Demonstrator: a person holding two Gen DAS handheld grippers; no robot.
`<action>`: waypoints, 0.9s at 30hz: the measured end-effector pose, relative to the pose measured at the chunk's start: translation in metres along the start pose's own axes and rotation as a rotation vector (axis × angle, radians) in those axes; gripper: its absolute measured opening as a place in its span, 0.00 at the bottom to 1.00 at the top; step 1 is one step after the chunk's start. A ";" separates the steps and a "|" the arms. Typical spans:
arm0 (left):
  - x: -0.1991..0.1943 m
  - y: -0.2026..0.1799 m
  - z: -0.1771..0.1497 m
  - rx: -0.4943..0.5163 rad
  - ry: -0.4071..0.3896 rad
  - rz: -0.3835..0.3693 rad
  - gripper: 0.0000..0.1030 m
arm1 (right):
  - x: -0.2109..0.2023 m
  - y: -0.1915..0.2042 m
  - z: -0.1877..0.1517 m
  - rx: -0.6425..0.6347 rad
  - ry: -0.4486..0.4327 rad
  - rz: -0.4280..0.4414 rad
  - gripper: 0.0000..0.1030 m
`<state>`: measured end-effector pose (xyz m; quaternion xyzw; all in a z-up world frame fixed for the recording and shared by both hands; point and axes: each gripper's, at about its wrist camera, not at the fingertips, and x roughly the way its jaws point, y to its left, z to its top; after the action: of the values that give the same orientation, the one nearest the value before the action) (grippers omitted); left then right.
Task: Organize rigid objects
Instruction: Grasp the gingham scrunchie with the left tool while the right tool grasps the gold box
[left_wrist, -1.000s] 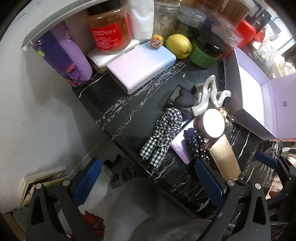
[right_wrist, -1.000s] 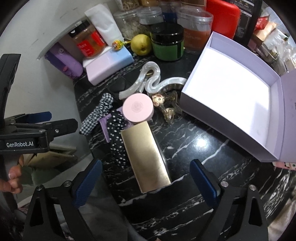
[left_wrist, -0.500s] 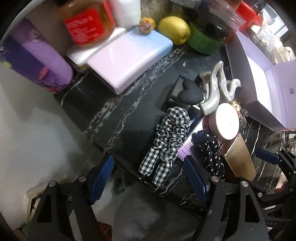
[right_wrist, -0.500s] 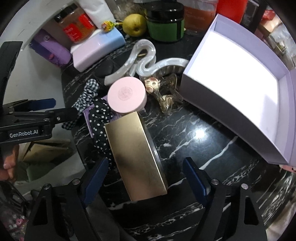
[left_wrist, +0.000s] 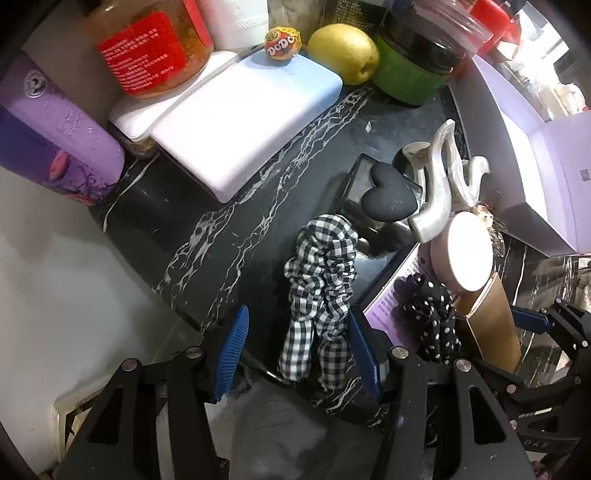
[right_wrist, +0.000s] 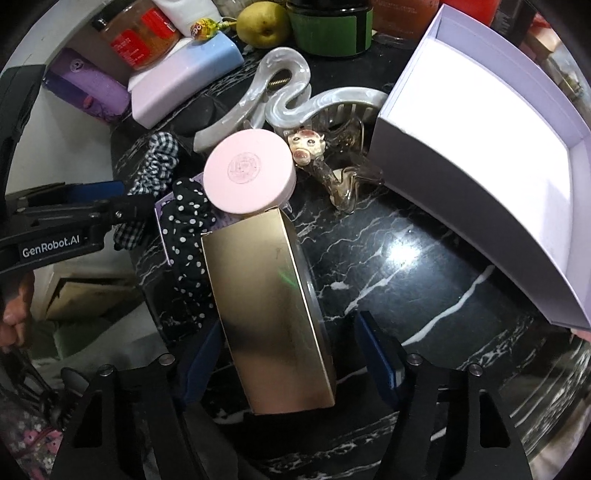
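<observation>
The right gripper (right_wrist: 286, 354), jaws apart, straddles a gold box (right_wrist: 269, 314) on the black marble counter (right_wrist: 424, 266); the left gripper (left_wrist: 299, 350), also spread, brackets a checked scrunchie (left_wrist: 317, 291). An open white box (right_wrist: 480, 147) sits ahead-right.

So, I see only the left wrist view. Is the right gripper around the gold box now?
Observer: Yes. The right gripper is open, with the gold box between its fingers and a gap on the right side.
Operator: What lies behind the pink jar?
Observer: A clear hair clip with a pig face, between the pink jar and the white box.
Operator: Is something inside that box?
Observer: No, nothing shows on the part of its floor that is in view.
</observation>
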<state>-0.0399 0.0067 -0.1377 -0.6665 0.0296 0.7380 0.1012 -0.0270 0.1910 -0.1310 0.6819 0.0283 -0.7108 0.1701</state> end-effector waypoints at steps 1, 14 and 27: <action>0.001 -0.001 0.000 0.003 0.003 0.003 0.53 | 0.001 0.001 -0.001 0.002 0.004 0.001 0.67; -0.007 -0.024 -0.008 0.062 -0.011 -0.002 0.23 | 0.002 0.005 -0.001 -0.010 0.002 0.008 0.46; -0.041 -0.048 -0.036 0.077 -0.010 -0.039 0.22 | -0.012 -0.001 -0.005 0.040 -0.026 0.036 0.45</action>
<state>0.0076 0.0423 -0.0967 -0.6590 0.0445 0.7374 0.1414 -0.0224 0.1956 -0.1198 0.6763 -0.0004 -0.7168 0.1696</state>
